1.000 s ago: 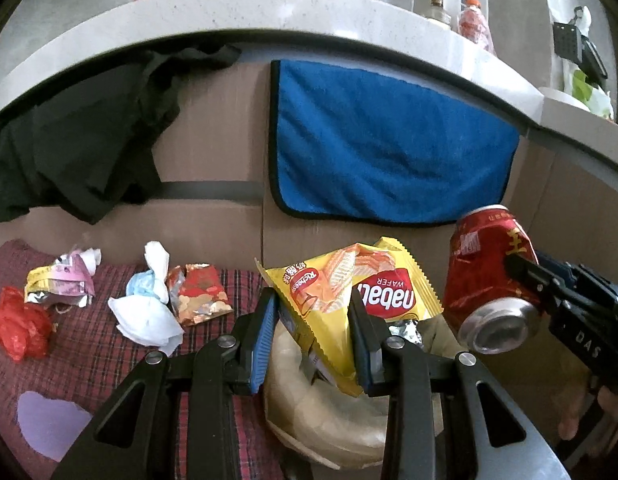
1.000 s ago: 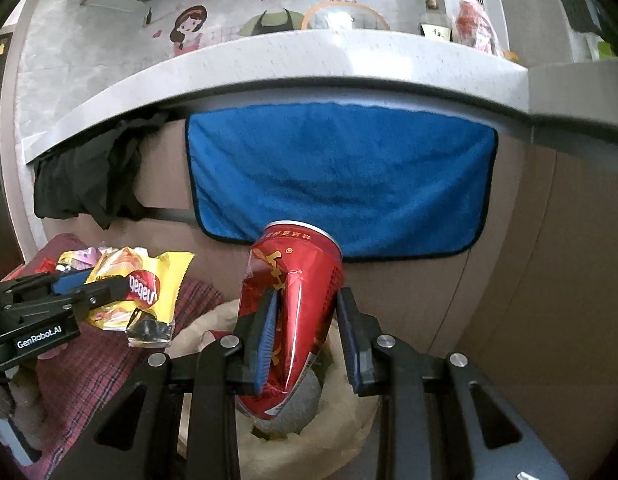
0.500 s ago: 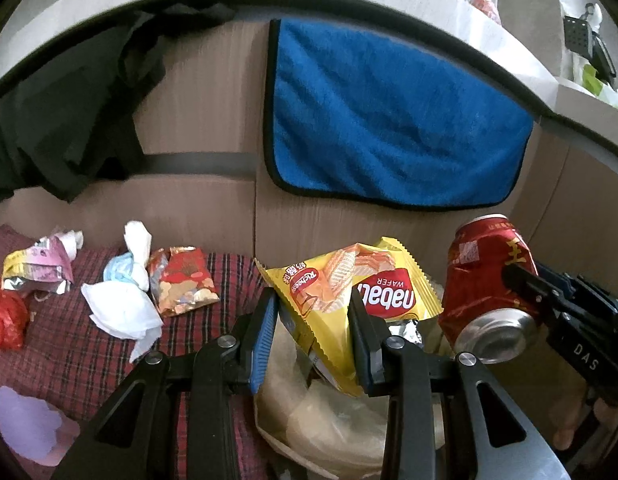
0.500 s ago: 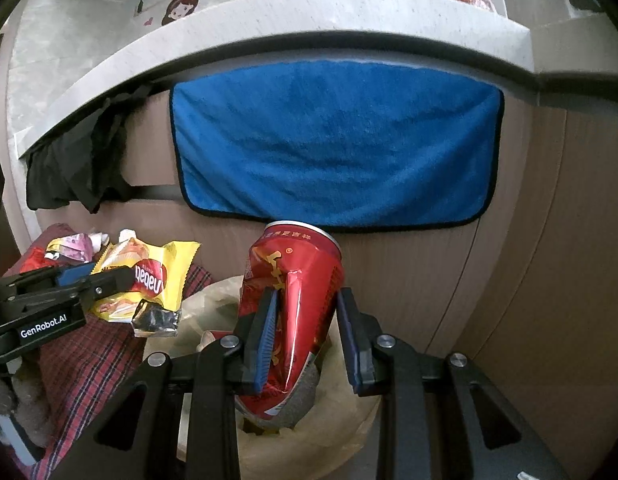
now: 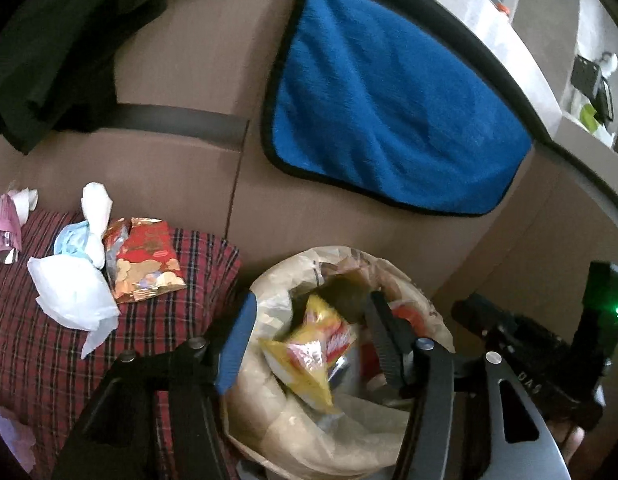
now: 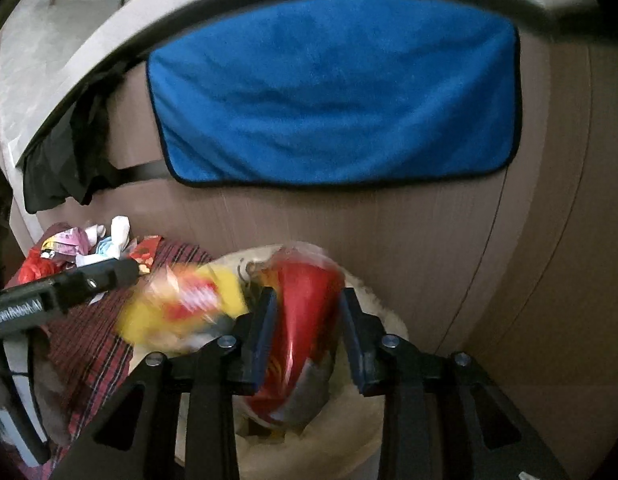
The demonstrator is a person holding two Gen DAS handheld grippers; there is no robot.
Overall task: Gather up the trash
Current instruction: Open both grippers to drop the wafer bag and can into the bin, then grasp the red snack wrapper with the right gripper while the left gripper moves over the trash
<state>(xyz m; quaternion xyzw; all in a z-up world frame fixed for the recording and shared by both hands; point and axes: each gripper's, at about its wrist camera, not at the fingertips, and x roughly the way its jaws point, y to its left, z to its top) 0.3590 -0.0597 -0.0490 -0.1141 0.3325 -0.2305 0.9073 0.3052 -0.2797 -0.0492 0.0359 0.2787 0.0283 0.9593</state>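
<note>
- Trash bag (image 5: 269, 412) is our landmark: a crumpled beige plastic bag with its mouth open, standing against the brown cabinet front (image 5: 181, 172).
- Inside the bag's mouth we see the yellow wafer wrapper (image 5: 309, 356) lying loose, touching neither finger of our left gripper (image 5: 309, 340).
- Our left gripper hovers over the bag with its fingers spread wide and nothing between them.
- Our right gripper (image 6: 305, 328) sits above the bag too; the red can (image 6: 301, 320) stands between its blue-padded fingers, blurred, with gaps on both sides, so the fingers look parted rather than clamped on it.
- In the right wrist view the wrapper is a yellow smear at the bag's left side.
- Left of the bag lies a red plaid cloth (image 5: 49, 360) carrying more litter: a red snack packet (image 5: 149, 256), white crumpled tissue (image 5: 73, 292) just beside it, and a pink wrapper (image 5: 3, 220) at the far edge.
- Above the bag a blue towel (image 5: 389, 116) hangs from the counter edge; a dark garment (image 5: 49, 60) hangs further left.
</note>
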